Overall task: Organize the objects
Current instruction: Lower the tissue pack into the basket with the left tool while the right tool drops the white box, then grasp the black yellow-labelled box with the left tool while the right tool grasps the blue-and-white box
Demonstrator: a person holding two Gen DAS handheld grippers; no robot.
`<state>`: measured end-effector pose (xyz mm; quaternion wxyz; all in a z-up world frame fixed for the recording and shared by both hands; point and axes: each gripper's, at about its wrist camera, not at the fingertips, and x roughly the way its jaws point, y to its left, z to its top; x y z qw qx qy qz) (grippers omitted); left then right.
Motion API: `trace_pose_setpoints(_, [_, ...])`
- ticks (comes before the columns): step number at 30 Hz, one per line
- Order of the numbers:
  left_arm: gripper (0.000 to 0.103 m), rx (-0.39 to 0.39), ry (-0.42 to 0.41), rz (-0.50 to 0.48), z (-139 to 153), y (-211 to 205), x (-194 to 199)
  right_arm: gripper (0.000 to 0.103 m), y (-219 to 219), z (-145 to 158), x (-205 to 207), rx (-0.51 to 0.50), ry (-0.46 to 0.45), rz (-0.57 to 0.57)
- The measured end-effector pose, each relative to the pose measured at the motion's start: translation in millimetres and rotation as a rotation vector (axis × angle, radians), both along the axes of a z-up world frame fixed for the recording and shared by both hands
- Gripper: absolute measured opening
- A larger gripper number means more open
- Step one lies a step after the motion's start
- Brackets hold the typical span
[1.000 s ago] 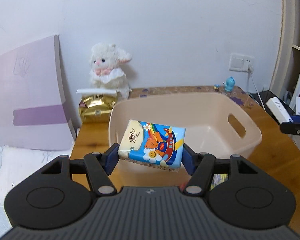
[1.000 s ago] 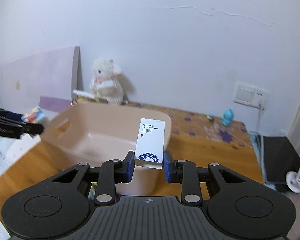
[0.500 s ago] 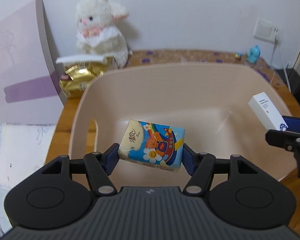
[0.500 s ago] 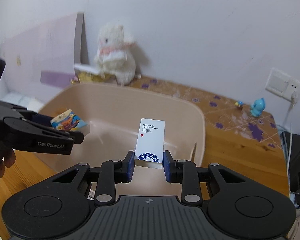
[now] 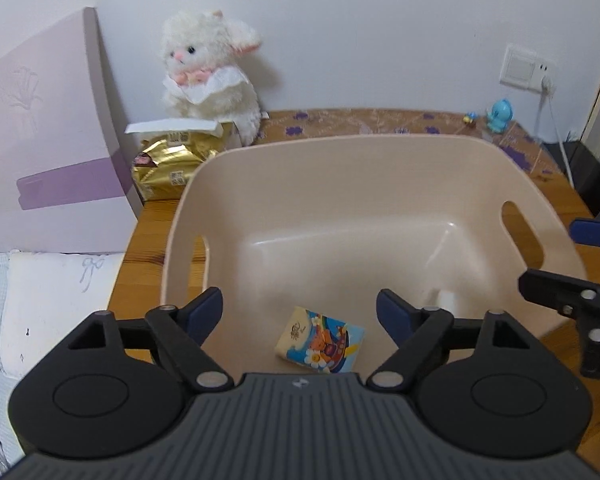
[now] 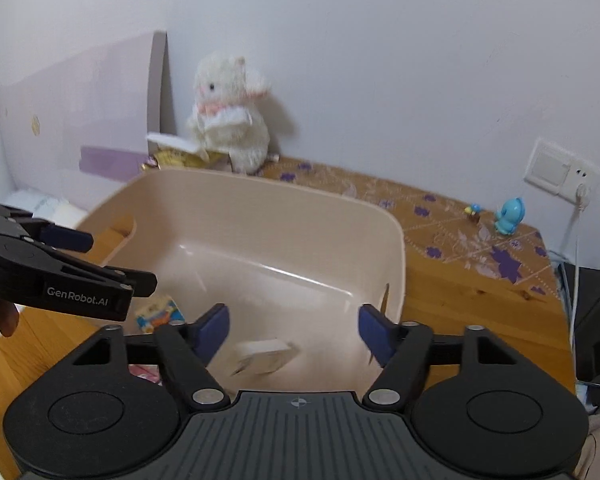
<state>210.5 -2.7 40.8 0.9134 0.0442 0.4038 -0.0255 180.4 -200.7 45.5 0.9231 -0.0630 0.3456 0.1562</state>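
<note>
Left wrist view: one tissue pack (image 5: 321, 339) and one white box (image 6: 265, 357) are lying in the one basin (image 5: 340, 148); both grippers' fingers (image 5: 205, 309) (image 6: 374, 326) are being held wide, empty.

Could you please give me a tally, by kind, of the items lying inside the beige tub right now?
Cartoon-printed tissue packs: 1
Small white cardboard boxes: 1
Total: 2, both loose inside the beige plastic tub, beneath the open left gripper and open right gripper.

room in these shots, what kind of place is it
Most likely a bedroom at home: a white plush toy sits against the wall on a wooden table, and what looks like bedding lies beside the table.
</note>
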Motion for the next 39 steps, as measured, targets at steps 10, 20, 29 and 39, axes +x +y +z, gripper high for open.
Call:
trace_pose_setpoints(10, [0.094,0.056,-0.058,0.005,5,10,-69,0.100,-22,-13,-51,-0.046,0.020,-0.005])
trace_pose_setpoints(20, [0.094,0.069,0.033,-0.020,-50,1,-84,0.100,-22,-86,-56,-0.122,0.125,-0.042])
trace_pose_setpoints(29, [0.094,-0.001,0.107,-0.018,-81,-5,-78,0.100,-19,-119,-48,-0.073,0.190,-0.051])
trace_pose_setpoints(39, [0.056,-0.062,0.186,-0.013,-97,4,-76,0.053,-21,-127,-51,-0.047,0.201,-0.061])
